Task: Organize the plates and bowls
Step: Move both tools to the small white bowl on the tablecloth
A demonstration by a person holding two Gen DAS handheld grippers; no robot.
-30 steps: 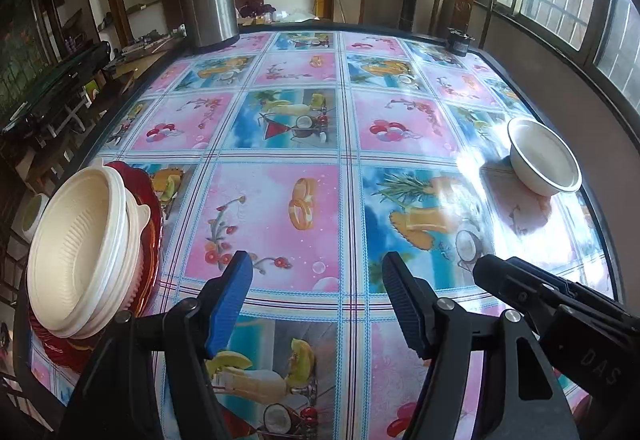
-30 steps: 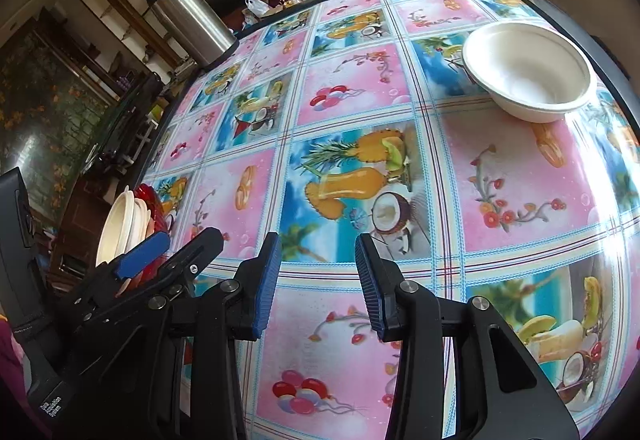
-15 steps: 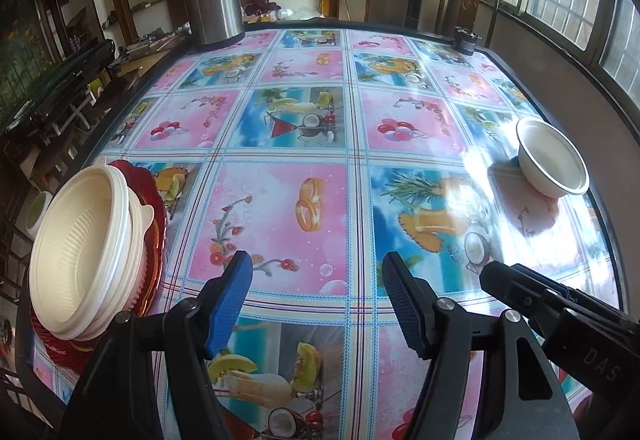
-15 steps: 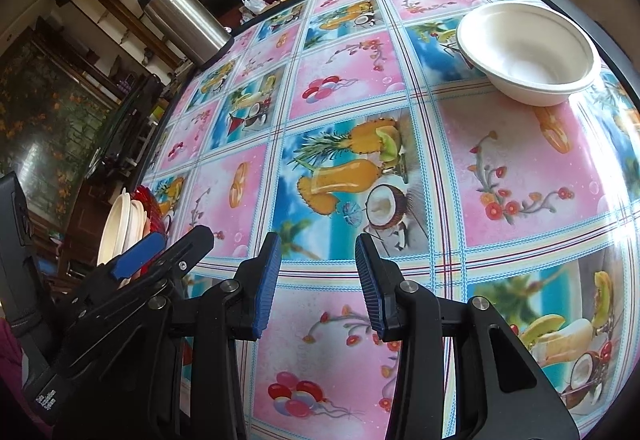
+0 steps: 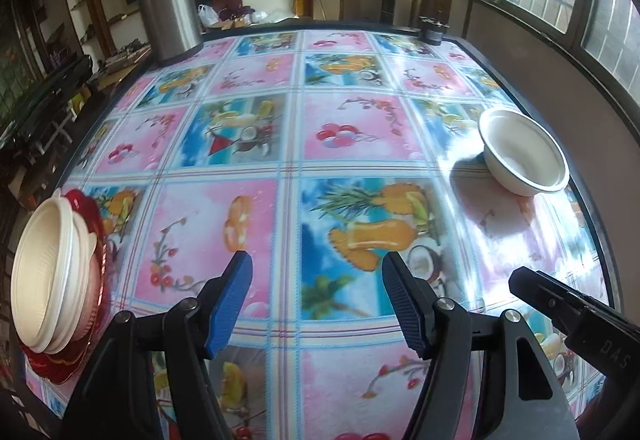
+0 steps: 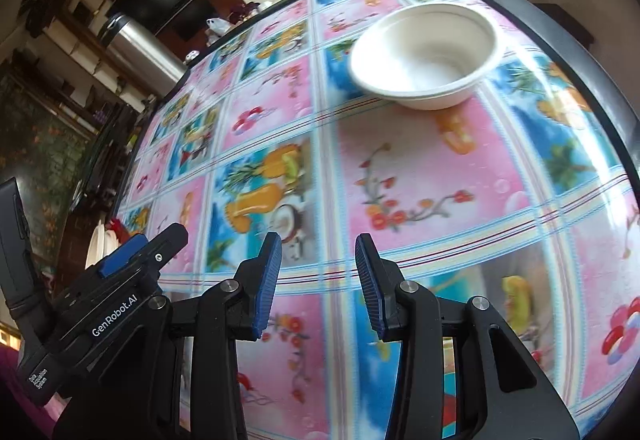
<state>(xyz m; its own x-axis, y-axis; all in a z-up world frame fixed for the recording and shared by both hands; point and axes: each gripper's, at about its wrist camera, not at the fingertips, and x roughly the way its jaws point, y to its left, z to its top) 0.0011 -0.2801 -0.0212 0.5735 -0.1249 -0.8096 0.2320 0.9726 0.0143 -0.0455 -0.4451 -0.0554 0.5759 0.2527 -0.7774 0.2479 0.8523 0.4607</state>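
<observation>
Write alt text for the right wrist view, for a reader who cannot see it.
The open right gripper hovers empty over a table covered in a bright fruit-print cloth, pointing toward a lone white bowl standing upright near the far edge. At lower left is the left gripper, with stacked white dishes behind it and a steel flask at the far corner.

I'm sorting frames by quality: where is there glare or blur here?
Left wrist view: window glare washes out the tablecloth near the white bowl, which casts a shadow to its left; edges bend from fisheye. Right wrist view: tablecloth and bowl look motion-blurred, while the right gripper's fingers stay sharp.
</observation>
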